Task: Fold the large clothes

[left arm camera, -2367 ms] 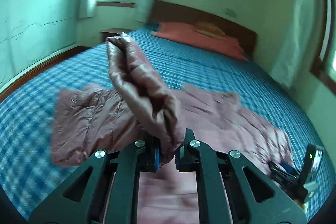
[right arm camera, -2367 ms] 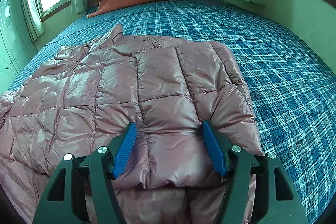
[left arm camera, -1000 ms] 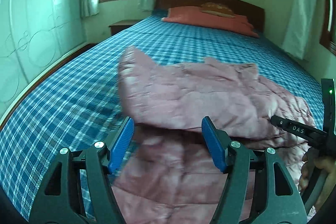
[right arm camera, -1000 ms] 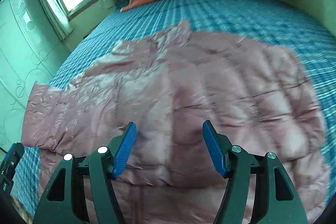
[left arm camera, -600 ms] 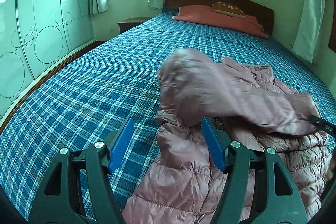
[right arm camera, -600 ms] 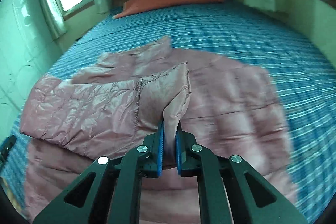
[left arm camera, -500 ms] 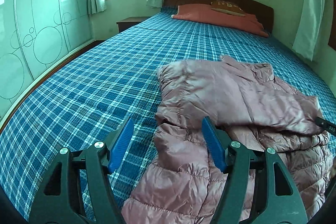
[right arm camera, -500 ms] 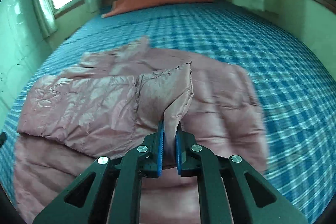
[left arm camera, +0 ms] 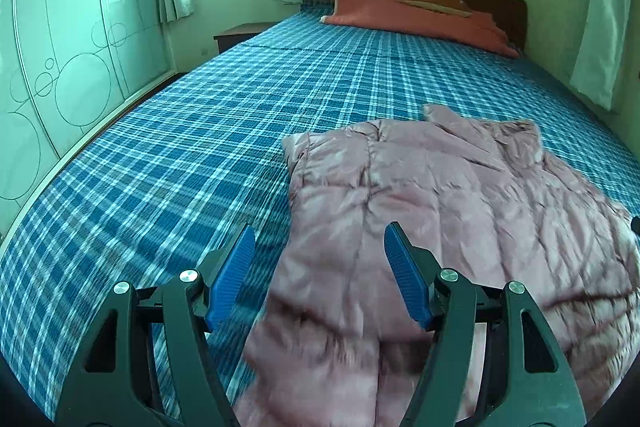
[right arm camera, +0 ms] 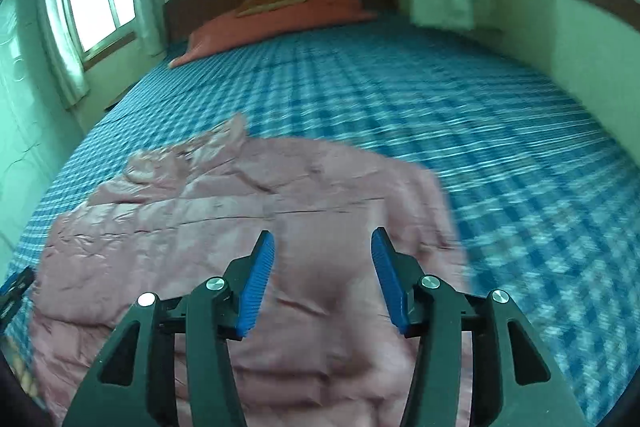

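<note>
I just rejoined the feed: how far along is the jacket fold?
Done: both sleeves lie folded across the pink puffer jacket on the plaid bed. In hand: nothing; the left gripper is open, and the right gripper has just opened, empty. Left: likely folding the body into a compact bundle.

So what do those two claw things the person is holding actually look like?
Both match. The left gripper and the right gripper each have two dark, near-black plastic arms with triangular cut-outs and round silver bolt heads at the joints. The jaws are lined with bright blue ribbed pads. No cables, markings or sleeves show.
</note>
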The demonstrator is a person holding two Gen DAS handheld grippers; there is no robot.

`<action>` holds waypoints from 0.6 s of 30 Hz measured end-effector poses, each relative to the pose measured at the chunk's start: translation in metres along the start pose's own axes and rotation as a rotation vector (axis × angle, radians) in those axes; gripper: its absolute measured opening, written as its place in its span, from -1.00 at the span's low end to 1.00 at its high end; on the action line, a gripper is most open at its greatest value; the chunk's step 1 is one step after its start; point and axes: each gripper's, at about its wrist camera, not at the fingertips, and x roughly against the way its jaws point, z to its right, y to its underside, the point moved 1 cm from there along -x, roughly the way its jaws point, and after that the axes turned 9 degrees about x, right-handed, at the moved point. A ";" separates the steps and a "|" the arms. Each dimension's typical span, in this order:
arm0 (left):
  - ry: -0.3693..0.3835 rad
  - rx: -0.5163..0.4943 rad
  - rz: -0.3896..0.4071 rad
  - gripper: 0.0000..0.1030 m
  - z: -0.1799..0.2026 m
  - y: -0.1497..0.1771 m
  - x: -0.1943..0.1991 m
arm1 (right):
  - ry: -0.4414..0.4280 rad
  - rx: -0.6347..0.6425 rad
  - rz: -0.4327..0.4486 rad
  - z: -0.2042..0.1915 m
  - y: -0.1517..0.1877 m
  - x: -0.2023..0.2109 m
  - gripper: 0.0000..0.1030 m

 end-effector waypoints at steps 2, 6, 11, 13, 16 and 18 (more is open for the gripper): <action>-0.013 0.010 -0.027 0.30 0.000 -0.003 -0.016 | -0.020 0.017 -0.020 -0.007 -0.004 -0.021 -0.02; -0.043 0.008 -0.145 0.32 -0.003 0.005 -0.053 | -0.012 0.055 -0.142 -0.014 0.007 -0.065 0.01; -0.016 0.017 -0.042 0.31 -0.009 0.006 -0.019 | 0.004 0.075 -0.093 -0.015 0.011 -0.032 0.01; -0.004 0.016 -0.032 0.31 -0.010 0.010 -0.013 | 0.024 0.085 -0.075 -0.015 0.021 -0.021 0.02; -0.019 -0.026 -0.148 0.34 -0.006 0.023 -0.041 | 0.036 0.129 -0.109 -0.019 0.041 -0.033 0.06; -0.012 0.000 -0.149 0.34 -0.010 0.019 -0.037 | 0.037 0.144 -0.093 -0.019 0.041 -0.030 0.07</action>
